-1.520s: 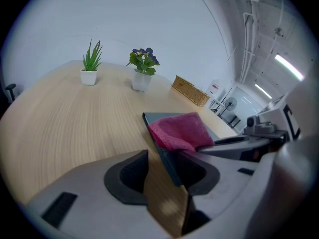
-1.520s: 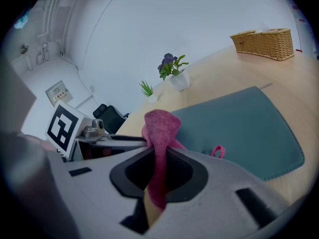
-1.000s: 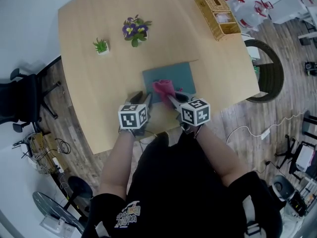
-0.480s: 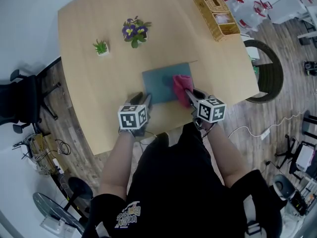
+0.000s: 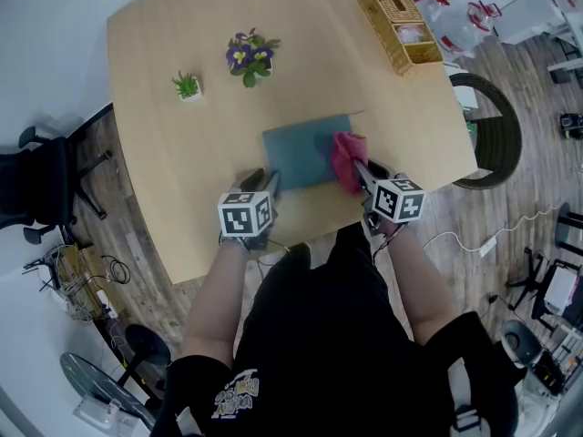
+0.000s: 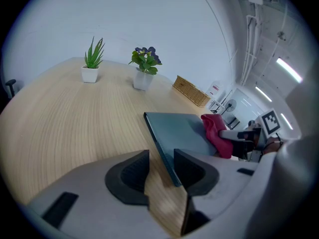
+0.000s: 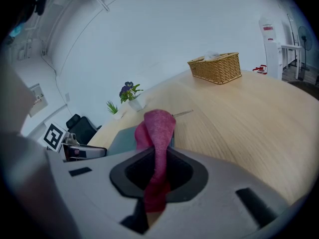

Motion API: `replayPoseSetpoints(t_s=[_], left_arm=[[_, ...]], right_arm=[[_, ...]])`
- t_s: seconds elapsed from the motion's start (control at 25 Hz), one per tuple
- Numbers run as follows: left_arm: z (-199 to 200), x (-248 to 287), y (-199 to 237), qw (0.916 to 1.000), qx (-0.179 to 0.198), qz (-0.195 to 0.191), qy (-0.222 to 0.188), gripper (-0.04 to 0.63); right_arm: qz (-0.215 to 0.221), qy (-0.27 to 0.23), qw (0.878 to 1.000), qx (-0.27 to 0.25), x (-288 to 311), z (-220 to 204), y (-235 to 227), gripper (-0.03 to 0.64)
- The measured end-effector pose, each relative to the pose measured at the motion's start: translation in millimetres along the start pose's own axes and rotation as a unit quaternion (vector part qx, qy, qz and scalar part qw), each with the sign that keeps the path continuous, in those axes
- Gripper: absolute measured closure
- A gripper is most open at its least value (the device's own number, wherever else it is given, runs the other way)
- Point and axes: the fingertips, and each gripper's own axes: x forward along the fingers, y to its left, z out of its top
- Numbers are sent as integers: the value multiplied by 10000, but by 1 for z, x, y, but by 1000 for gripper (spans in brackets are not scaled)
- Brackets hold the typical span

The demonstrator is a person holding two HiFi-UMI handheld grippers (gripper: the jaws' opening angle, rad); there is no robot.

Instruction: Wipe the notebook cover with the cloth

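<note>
The notebook lies flat on the counter in front of you. The pink cloth rests on its right edge, clamped between the jaws of your right tool. Your left tool sits at the notebook's near left corner, jaws apart, with the notebook's left edge running between them.

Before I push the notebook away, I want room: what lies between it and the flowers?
Only bare table lies between the notebook and the flowers; the head view shows it, and so does the left gripper view.
</note>
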Motion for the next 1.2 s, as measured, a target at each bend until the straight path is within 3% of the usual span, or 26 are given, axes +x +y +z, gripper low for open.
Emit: replayPoseSetpoints(t_s=[0.32,0.48,0.72,0.96,1.2], left_arm=[[-1,1,1,10000,-13,-14,13,446],[0,1,1,10000,-34,-25,18,448],[0,2,1,10000,-33,-21,16,449],[0,1,0,10000,-49,-31,24,449],[0,2,2,10000,-56,-38,38,451]], right_arm=[[-704,-280,9970,146,-12,19,-23,561],[-772,-525,9956,120,-15,36,-15,561],[-132,-518,9984,-161,6,46,37,561],[703,-138,9952,-664,44,38,112,561],[1149,251,9887,-932,72,22,156,561]])
